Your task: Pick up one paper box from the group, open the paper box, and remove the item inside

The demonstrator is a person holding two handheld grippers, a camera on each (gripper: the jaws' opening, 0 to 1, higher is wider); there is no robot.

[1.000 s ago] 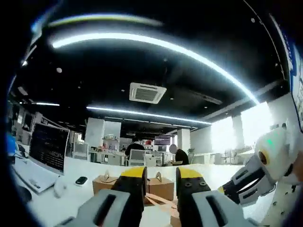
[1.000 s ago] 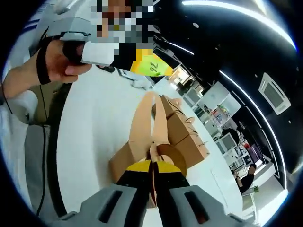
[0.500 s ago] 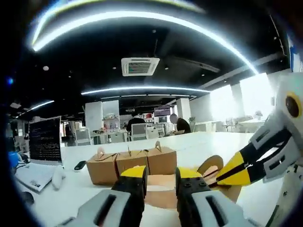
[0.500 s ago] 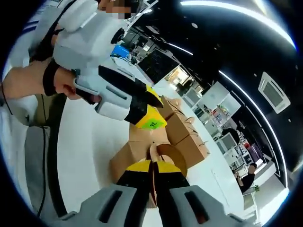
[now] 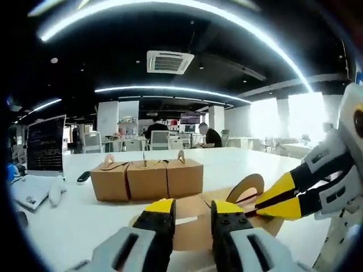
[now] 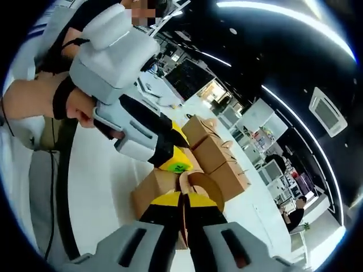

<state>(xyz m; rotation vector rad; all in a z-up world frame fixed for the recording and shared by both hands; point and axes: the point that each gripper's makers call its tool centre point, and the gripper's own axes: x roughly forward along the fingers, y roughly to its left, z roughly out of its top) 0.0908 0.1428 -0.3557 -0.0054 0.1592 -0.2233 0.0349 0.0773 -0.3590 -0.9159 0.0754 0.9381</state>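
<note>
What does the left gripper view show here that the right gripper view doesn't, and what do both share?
Left gripper view alone: an open laptop with a white mouse beside it, and a ceiling air-conditioning unit.

Right gripper view alone: the person's hand holding the left gripper, whose yellow tips reach down to the box.

Both: the held paper box, the right gripper shut on its rounded handle flap, the row of three closed boxes and the white table.
</note>
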